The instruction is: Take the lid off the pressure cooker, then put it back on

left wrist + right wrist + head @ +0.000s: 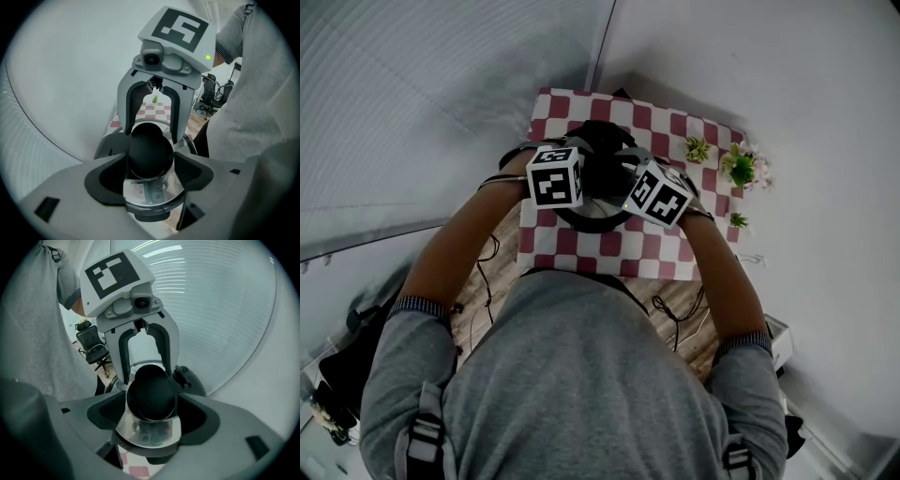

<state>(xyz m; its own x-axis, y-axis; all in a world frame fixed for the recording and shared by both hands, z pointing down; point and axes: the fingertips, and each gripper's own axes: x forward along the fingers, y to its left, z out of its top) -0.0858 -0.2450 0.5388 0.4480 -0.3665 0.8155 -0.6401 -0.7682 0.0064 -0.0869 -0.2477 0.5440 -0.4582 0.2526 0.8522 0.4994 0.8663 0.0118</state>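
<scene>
The pressure cooker [598, 219] stands on the checked table, mostly hidden under both grippers. Its steel lid [151, 191] carries a round black knob [150, 151]. My left gripper [150, 165] has its jaws pressed against the knob's two sides. My right gripper [152, 411] faces it from the opposite side, shut on the same knob [152, 397]. In each gripper view the other gripper's fingers [125, 117] [123, 362] come down beside the knob. The marker cubes [555, 175] [657, 195] nearly touch over the pot. Whether the lid is lifted off the pot I cannot tell.
A red-and-white checked cloth [572, 248] covers the small table in a corner of white walls. Small potted plants [697, 148] [741, 167] stand at its far right. Cables [675, 309] lie on the wooden floor. Office chairs [213, 91] stand behind.
</scene>
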